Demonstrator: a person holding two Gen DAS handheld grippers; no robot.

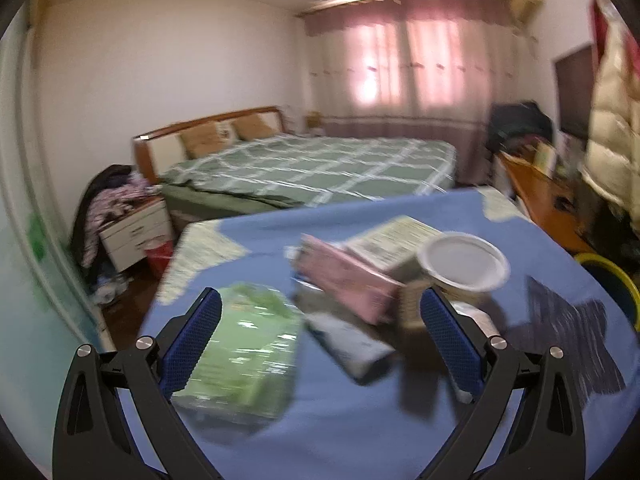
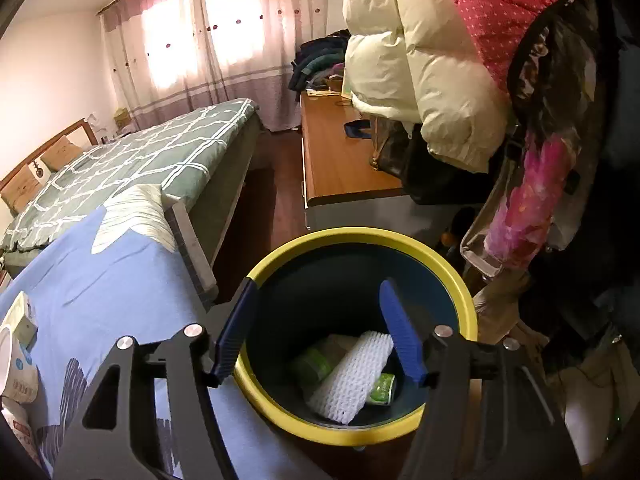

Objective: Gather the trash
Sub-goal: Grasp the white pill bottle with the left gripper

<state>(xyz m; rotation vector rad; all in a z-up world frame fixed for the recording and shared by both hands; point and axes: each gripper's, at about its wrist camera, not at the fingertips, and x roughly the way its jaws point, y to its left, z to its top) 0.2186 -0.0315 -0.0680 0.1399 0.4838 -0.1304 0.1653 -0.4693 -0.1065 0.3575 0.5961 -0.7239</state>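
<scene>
White foam netting lies slanted at the bottom of the yellow-rimmed bin, with a green-labelled wrapper under its lower end and another greenish packet beside it. So part of the job looks done: at least three pieces are already inside, and the bin has plenty of room left. The right hand-held gripper hovers over the bin's mouth with its jaws spread wide and nothing between them.

More remains on the blue-covered table. In the blurred left wrist view, a green plastic-wrapped pack, a pink box, a pale printed carton, a white paper cup and a flat grey-white packet lie close together, some overlapping. The left hand-held gripper is also wide open and empty, poised above that cluster, its left finger near the green pack. Judging by this, the task is under halfway. The bin stands just off the table's right edge.
</scene>
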